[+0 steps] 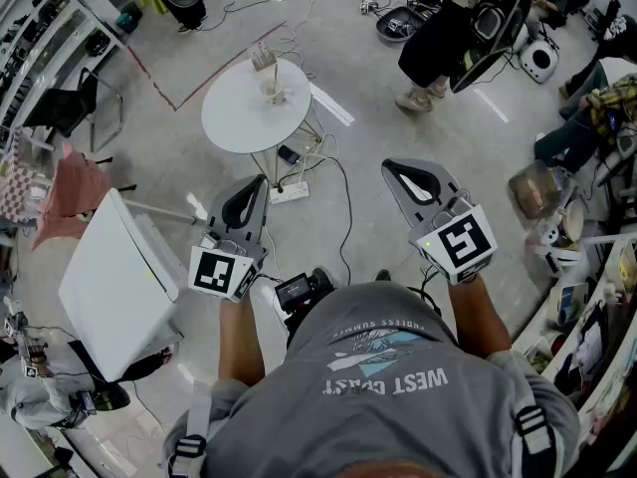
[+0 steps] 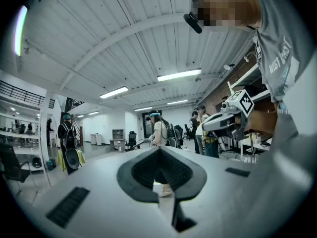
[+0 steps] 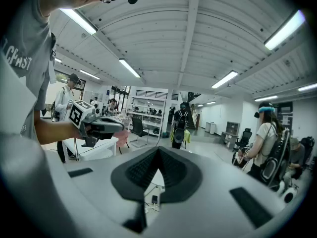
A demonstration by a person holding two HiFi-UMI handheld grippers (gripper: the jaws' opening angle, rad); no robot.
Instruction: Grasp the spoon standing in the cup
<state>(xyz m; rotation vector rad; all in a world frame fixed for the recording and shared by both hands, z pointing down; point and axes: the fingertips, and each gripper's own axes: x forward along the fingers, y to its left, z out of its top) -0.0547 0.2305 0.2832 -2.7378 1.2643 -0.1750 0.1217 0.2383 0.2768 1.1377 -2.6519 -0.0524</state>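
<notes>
Room: open workshop, grey concrete floor (image 1: 398,137) with loose cables; red tape line (image 1: 189,83) at far left.
Table: round white table (image 1: 234,127), far centre; power strip (image 1: 289,193) on the floor at its near foot.
Cup: cup (image 1: 272,92) upright on the far part of the table top.
Spoon: spoon (image 1: 264,61) stands in the cup, handle up, nothing touching it.
Left gripper: left gripper (image 1: 257,185) near centre-left, over the floor, well apart from the table; jaws clenched tip to tip, nothing between them.
Right gripper: right gripper (image 1: 398,174) near centre-right, pointing far, well apart from the cup; jaws closed at the tips, empty.
Other: white panel (image 1: 114,287) near left; standing person (image 1: 438,38) far right.
</notes>
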